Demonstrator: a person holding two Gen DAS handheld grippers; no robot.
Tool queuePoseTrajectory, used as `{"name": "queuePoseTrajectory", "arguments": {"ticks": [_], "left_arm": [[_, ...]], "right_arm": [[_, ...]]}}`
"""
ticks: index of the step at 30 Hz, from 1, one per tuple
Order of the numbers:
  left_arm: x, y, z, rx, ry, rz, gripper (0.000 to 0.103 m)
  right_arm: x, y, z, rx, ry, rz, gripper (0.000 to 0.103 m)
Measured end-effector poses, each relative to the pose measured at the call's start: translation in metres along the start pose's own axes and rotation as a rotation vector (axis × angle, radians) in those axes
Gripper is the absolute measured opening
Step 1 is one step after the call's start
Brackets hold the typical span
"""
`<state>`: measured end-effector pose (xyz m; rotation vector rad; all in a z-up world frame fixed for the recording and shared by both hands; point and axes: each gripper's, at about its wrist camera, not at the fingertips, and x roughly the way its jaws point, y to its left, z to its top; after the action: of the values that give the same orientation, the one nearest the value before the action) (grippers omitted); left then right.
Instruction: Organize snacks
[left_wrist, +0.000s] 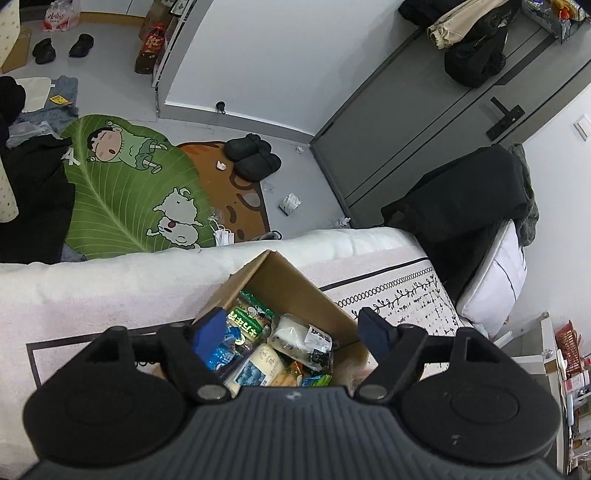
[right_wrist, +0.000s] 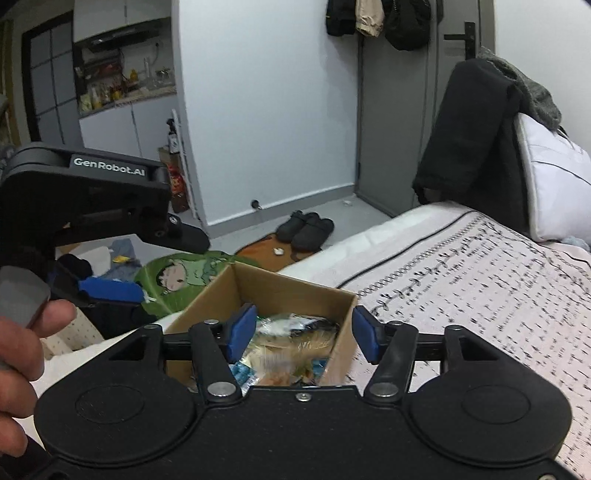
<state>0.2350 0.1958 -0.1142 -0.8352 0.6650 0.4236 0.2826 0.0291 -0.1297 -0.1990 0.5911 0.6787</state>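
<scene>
Right now, both grippers hang over the snack box on the bed, holding nothing.

Up close, the left gripper (left_wrist: 293, 332) is released, its blue fingers (left_wrist: 208, 330) spread wide above the open cardboard box (left_wrist: 291, 280). The box sits on the bed (left_wrist: 399, 291) near its floor-side edge and is full of snacks (left_wrist: 275, 347): a green packet at 11 o'clock in the box, a white wrapped one at 2 o'clock, blue and yellow packs toward 6 o'clock. The right gripper (right_wrist: 304, 334) is released too, jaws apart over the same box (right_wrist: 280, 286), the snacks (right_wrist: 291, 343) blurred beneath it. From the right wrist view, the left gripper (right_wrist: 107, 290) shows at 9 o'clock with a hand (right_wrist: 18, 354) on its grip. Slippers (left_wrist: 253, 155) lie on the floor by a cartoon mat (left_wrist: 129, 188).
</scene>
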Motion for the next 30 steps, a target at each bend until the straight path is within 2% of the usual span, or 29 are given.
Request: {"name": "queuePoseTrajectory", "arguments": {"ticks": [4, 9, 21, 24, 30], "left_arm": [[-0.001, -0.003, -0.001, 0.005, 0.008, -0.003, 0.079], [-0.011, -0.014, -0.011, 0.06, 0.033, -0.031, 0.084], [-0.066, -0.039, -0.043, 0.191, 0.05, -0.08, 0.087], [-0.082, -0.039, -0.051, 0.204, 0.039, -0.09, 0.091], [-0.106, -0.039, -0.061, 0.21, 0.03, -0.106, 0.091]], "right_arm": [[-0.015, -0.008, 0.004, 0.02, 0.009, -0.031, 0.059], [-0.035, -0.02, 0.004, 0.072, 0.008, -0.058, 0.06], [-0.097, -0.031, -0.006, 0.172, -0.014, -0.103, 0.076], [-0.113, -0.031, -0.007, 0.175, -0.028, -0.108, 0.082], [-0.143, -0.033, -0.011, 0.203, -0.04, -0.118, 0.087]]}}
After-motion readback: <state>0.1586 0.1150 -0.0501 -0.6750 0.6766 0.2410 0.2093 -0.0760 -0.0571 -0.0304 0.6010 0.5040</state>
